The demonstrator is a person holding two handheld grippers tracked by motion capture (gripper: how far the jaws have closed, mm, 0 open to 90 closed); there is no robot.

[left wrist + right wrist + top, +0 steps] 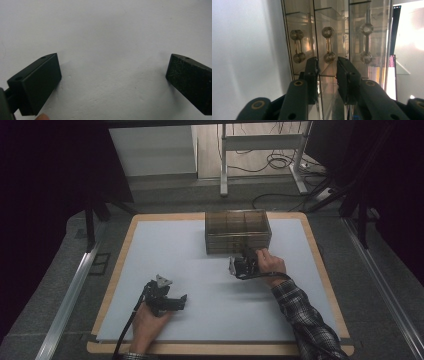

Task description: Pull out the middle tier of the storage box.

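A clear, smoke-tinted drawer cabinet point(238, 231) stands at the 12 o'clock edge of the pale mat point(190, 270), its front facing 6 o'clock toward the person. The right gripper point(246, 258) is held against that front at roughly the cabinet's 6 o'clock; the right hand point(270, 265) and a plaid sleeve point(305, 320) trail off toward 5 o'clock. In the right gripper view the camera is rolled, so three drawer fronts run as upright strips, each carrying a dumbbell-shaped handle; the jaws stand a narrow gap apart on either side of the near end of the middle handle point(328, 45) — whether the pads actually press it cannot be told. The left gripper point(172, 301) rests on the mat near 7 o'clock, well apart from the cabinet, held by the left hand point(150, 322). In the left gripper view its jaws are spread wide over bare mat point(112, 37), holding nothing.
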